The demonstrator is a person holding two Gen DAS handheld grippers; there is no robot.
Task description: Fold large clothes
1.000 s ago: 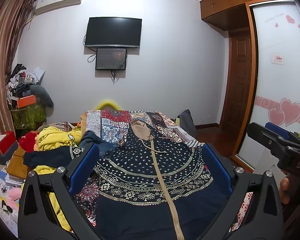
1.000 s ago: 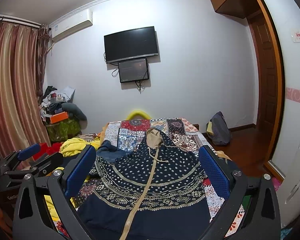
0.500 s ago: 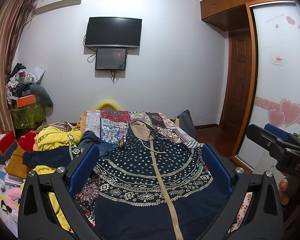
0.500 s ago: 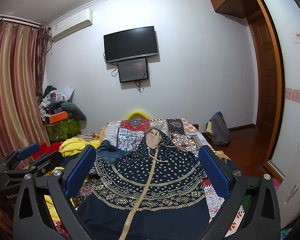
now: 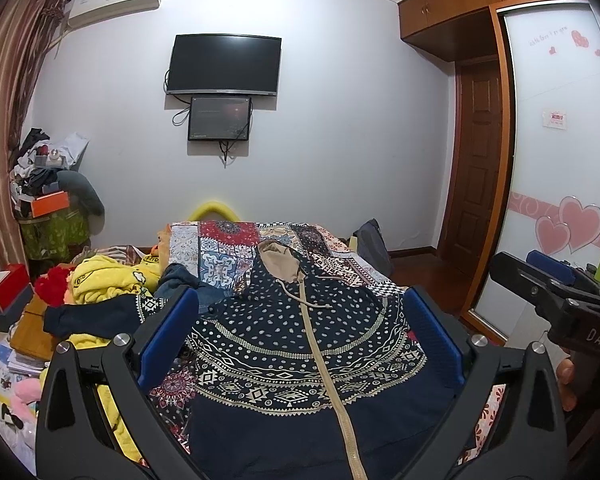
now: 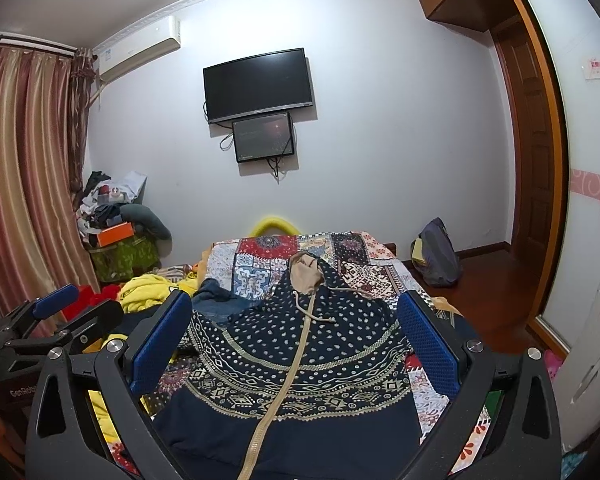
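Even indoor light is filling the room from somewhere overhead, out of frame, leaving the white wall (image 5: 320, 152) around the wall-mounted television (image 5: 224, 65) bright but slightly bluish. The television is casting a soft shadow on the wall just below it, and its dark screen is giving off almost no glare. In both views the fisheye lens is bending straight lines: the ceiling moulding above the television is arching, and the curtain (image 6: 16, 184) far to its left is bowing. Black vignetting is eating the corners. Detail is staying sharp around the television and softening toward the edges.
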